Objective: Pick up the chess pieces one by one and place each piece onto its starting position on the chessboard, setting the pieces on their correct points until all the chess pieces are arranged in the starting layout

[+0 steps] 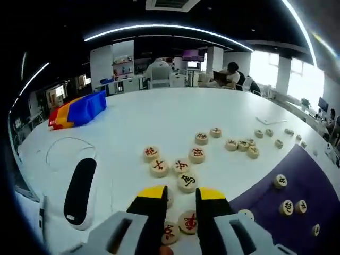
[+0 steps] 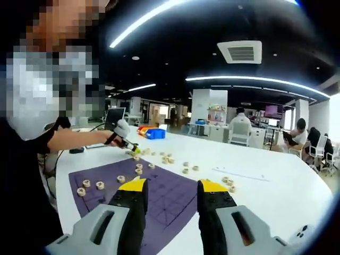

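Wooden discs, pale with red characters: the chess pieces [image 1: 180, 166] sit loose on the white table [image 1: 138, 122], clustered at 12 o'clock of the left gripper [image 1: 178, 204]. Its jaws are spread, nothing between them, one piece [image 1: 188, 222] just below the tips. Purple chessboard [image 2: 170, 199] lies under the right gripper [image 2: 170, 191], jaws also apart and empty; a few pieces [image 2: 85, 185] rest at its 9 o'clock edge. Likely light, rigid, smooth; pinch across the rim, since flat faces could slip.
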{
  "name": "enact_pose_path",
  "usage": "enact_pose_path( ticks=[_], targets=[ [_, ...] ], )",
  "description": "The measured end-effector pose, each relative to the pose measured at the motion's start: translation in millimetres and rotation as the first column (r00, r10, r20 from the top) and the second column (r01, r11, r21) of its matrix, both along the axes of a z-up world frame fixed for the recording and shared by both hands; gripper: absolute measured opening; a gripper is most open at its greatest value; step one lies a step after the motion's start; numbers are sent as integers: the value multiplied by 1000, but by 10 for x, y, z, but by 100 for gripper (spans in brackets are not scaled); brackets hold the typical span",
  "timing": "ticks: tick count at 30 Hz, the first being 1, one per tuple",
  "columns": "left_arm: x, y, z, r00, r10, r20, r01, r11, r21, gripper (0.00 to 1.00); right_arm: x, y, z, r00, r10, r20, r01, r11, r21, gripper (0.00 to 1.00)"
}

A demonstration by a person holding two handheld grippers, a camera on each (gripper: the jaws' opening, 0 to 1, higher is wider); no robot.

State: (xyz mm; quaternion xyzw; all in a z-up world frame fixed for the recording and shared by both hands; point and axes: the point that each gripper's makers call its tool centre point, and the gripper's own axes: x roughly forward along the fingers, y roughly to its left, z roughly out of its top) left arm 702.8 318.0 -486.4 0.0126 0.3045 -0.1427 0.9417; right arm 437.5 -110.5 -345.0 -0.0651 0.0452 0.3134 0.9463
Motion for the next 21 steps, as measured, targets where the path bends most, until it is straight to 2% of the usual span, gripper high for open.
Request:
enact_pose_path(
  ticks=[2,6,9,11,14,15,18,21],
  targets=[
    [28,-7,2,1000,1,-4,-1,1000,2,24,-1,-17,-4,1000,-4,-2,4,1000,0,38],
    [58,-106,-20,999,-47,-16,48,999,6,25,-10,-31,-19,1000,-6,-5,6,1000,-1,38],
    [104,-132,-36,997,-62,-40,63,997,35,25,-21,-30,-29,1000,-6,-8,6,1000,1,38],
    [98,-147,-63,992,-103,-73,111,988,108,26,-37,-26,-27,1000,-7,-9,7,1000,3,38],
    [87,-171,-113,978,-176,-111,198,951,238,26,-80,-14,-16,1000,-3,-7,3,1000,-4,38],
    [118,-194,-93,981,-161,-105,180,961,209,26,-87,-12,-15,1000,-1,-6,1,1000,-6,38],
    [141,-184,-102,977,-173,-123,196,958,209,20,-103,-15,-11,1000,-1,-3,1,1000,-10,38],
    [122,-154,-95,980,-148,-135,171,970,173,20,-120,-37,-9,1000,-4,0,4,1000,-7,38]
  ],
)
